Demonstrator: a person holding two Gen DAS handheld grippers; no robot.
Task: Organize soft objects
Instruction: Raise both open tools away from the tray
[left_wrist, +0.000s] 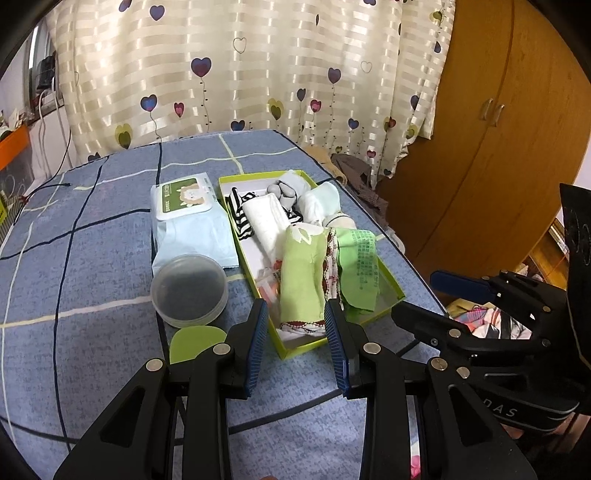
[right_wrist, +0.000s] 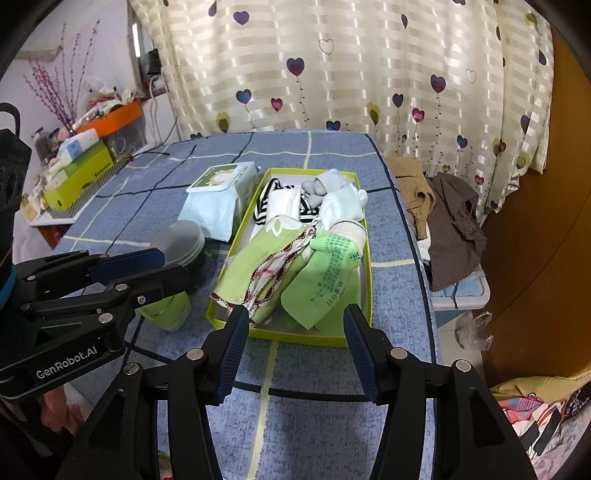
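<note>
A lime-green shallow box (left_wrist: 393, 295) (right_wrist: 364, 236) sits on the blue checked bedcover and holds soft items: green socks (left_wrist: 299, 280) (right_wrist: 325, 280), a red-trimmed cloth (right_wrist: 273, 273), a white folded cloth (left_wrist: 266, 218), striped fabric (left_wrist: 238, 218) and pale rolled socks (left_wrist: 319, 201) (right_wrist: 341, 199). My left gripper (left_wrist: 295, 325) is open and empty just short of the box's near end. My right gripper (right_wrist: 293, 332) is open and empty at the box's near edge. Each gripper shows in the other's view, at the right (left_wrist: 461, 291) and left (right_wrist: 122, 266).
A wet-wipes pack (left_wrist: 188, 221) (right_wrist: 221, 195) lies left of the box. A clear round container (left_wrist: 189, 290) (right_wrist: 181, 240) and a green-lidded cup (right_wrist: 166, 306) stand near it. Clothes (right_wrist: 450, 221) hang off the bed's right side; a wooden wardrobe (left_wrist: 498, 129) stands behind.
</note>
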